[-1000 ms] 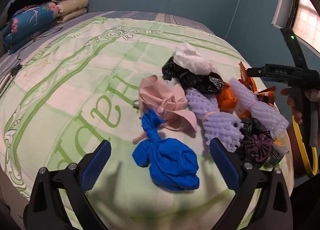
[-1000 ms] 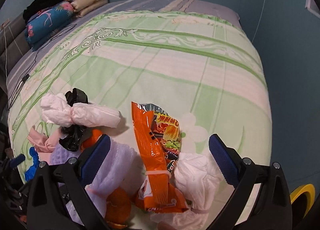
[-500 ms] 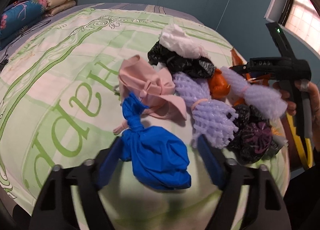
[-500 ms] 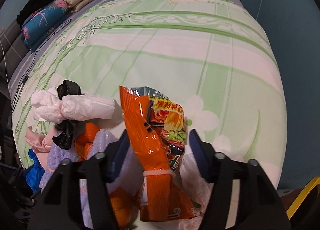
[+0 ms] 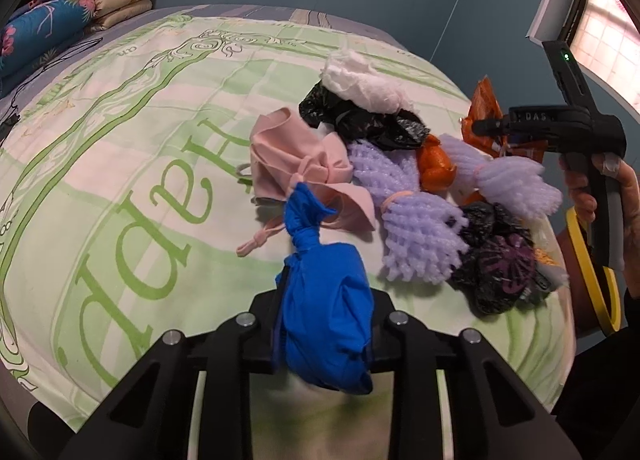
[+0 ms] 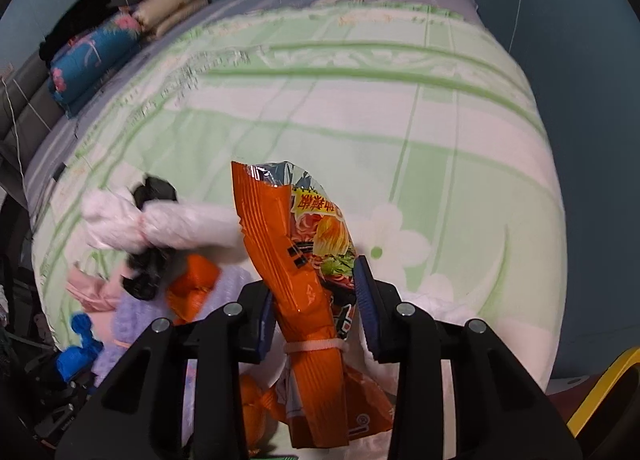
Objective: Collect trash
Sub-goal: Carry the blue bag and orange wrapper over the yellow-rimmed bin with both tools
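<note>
blue bundle (image 5: 326, 316) | orange wrapper (image 6: 296, 272) | green-patterned bedspread (image 5: 140, 119)

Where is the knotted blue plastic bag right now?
In the left wrist view, the knotted blue plastic bag sits low and central between the closing jaws of the left gripper, just in front of the pink cloth bundle.

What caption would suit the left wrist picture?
Left tool closing on a knotted blue bag beside a pile of bundled trash on a green bedspread.
</note>
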### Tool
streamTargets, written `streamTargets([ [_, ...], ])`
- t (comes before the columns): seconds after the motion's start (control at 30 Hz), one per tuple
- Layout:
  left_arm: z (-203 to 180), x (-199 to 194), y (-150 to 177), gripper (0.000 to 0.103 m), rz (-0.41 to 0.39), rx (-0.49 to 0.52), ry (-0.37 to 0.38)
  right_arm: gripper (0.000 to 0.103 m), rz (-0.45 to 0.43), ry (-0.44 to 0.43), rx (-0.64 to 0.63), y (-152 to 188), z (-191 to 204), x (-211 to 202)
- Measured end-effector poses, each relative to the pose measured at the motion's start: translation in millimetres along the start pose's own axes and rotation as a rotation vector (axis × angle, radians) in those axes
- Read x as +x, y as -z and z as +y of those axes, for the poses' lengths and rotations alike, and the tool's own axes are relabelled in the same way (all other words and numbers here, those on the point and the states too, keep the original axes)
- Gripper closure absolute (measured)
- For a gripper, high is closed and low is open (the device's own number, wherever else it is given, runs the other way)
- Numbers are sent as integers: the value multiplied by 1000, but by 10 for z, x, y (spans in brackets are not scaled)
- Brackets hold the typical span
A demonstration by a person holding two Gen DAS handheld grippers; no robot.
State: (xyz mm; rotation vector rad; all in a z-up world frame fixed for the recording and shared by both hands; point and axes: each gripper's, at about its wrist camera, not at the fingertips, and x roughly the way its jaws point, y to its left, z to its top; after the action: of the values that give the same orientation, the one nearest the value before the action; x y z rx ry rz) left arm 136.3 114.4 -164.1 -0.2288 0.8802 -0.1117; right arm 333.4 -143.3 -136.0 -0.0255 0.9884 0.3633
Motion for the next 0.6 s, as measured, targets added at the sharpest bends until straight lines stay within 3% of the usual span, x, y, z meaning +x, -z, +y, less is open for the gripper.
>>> streamTargets([
  [0.23, -82, -323, -18, 77, -74, 28, 38, 70, -98, -135, 45, -99, -24, -514],
  [0.6, -356, -740, -94, 77, -155, 72, 79, 70, -190, -149, 32, 66, -144, -1136],
])
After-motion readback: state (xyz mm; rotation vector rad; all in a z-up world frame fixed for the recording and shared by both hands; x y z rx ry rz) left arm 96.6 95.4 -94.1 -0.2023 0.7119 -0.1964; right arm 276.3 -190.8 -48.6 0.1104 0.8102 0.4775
